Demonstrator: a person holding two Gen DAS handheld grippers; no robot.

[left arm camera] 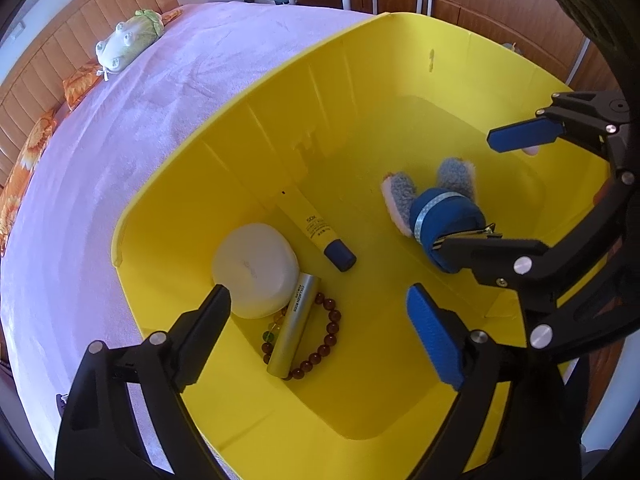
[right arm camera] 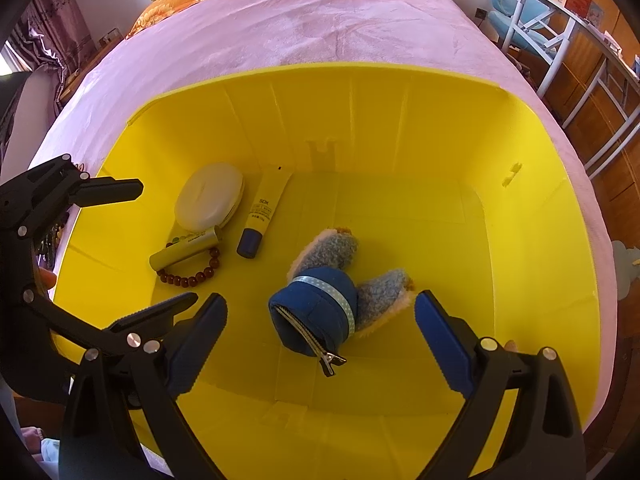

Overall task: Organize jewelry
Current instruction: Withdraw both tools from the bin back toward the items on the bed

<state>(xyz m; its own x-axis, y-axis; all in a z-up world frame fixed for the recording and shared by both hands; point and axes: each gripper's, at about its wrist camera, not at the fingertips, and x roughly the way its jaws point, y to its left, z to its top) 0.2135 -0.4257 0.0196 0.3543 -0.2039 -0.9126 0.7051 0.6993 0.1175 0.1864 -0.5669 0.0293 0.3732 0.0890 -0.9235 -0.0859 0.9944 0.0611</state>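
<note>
We hold both grippers, left [left arm camera: 320,320] and right [right arm camera: 320,340], released over the yellow bin [right arm camera: 540,240], where the beaded bracelet [left arm camera: 324,344] lies under what seems a silver tube [left arm camera: 294,324] near its left wall.

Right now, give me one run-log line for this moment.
left gripper: open, empty | right gripper: open, empty | red-brown bead bracelet, blue zip pouch: inside yellow plastic bin

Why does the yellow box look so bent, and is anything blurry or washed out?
Both views are fisheye, so the box rim bows and black corners frame the picture. Left view: bracelet sharp, sunlit bed pale. Right view: pouch sharp, the bed's far end glares pale.
</note>
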